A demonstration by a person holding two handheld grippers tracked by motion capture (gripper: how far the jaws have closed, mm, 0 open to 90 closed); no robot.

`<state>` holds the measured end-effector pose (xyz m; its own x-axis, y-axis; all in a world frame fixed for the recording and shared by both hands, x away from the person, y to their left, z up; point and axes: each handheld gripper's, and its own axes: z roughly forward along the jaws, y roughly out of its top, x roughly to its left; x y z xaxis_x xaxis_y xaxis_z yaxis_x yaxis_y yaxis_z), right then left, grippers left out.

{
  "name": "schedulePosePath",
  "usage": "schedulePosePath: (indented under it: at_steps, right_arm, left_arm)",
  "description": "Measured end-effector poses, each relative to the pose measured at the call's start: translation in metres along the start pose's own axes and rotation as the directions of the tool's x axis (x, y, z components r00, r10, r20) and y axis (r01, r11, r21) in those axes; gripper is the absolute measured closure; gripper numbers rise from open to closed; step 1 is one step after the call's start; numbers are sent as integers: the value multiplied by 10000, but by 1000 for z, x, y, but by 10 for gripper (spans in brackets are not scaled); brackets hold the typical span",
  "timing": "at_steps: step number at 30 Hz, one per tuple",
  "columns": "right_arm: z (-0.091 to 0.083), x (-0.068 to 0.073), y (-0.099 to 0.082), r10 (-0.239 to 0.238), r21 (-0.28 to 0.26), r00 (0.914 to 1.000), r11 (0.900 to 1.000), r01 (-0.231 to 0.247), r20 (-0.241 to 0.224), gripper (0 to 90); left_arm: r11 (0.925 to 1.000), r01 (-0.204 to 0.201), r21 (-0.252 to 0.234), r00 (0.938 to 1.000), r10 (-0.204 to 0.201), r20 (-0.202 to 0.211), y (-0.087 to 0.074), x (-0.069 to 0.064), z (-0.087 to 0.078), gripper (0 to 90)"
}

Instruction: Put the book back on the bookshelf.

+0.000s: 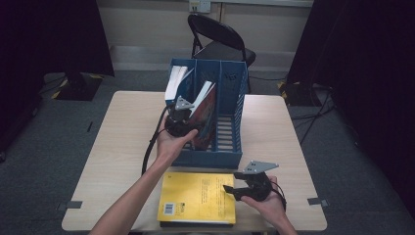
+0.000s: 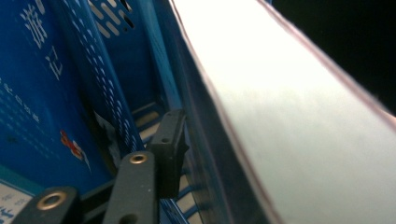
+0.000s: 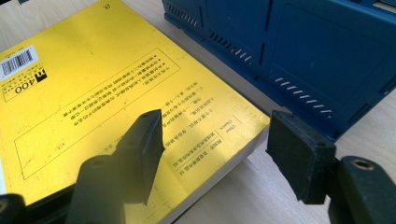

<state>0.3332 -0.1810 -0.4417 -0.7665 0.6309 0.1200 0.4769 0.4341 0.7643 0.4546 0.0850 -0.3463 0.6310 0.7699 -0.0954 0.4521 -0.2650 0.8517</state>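
A blue three-slot file rack (image 1: 230, 83) stands in the middle of the table. A red-covered book (image 1: 209, 108) leans in its middle slot. My left gripper (image 1: 190, 110) reaches into that slot at the book's near edge. In the left gripper view one black finger (image 2: 169, 140) stands just left of the book's cover, a small gap away from it. The book's white page block (image 2: 289, 116) hides the other finger. A yellow book (image 1: 195, 196) lies flat at the table's front. My right gripper (image 1: 234, 182) is open over its right corner (image 3: 217, 128), its pads not touching it.
A white book (image 1: 174, 81) stands in the rack's left slot; the right slot holds nothing. The rack's front wall (image 3: 327, 56) is close behind the yellow book. A black folding chair (image 1: 220, 36) stands beyond the table (image 1: 274, 127). Bare tabletop lies left and right of the rack.
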Motion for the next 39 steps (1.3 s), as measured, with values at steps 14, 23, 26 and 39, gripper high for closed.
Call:
schedulePosePath:
  at_steps: [14,23,26,39]
  right_arm:
    - [0,-1,0,-33,-19,10000,10000,33,-64,348]
    - [-1,-1,0,-22,-64,10000,10000,22,-79,348]
    - [-2,-1,0,2,-72,10000,10000,-2,-36,349]
    - [-1,-1,0,119,-46,9996,9999,-120,-239,354]
  left_arm:
    - [9975,219,670,9998,-221,23,21,5,-11,628]
    - [9897,248,1407,9994,-278,196,41,1,-9,637]
    - [9796,510,1942,9985,-535,77,48,3,-9,654]
    - [9198,840,3832,9954,-598,-747,77,3,-1,660]
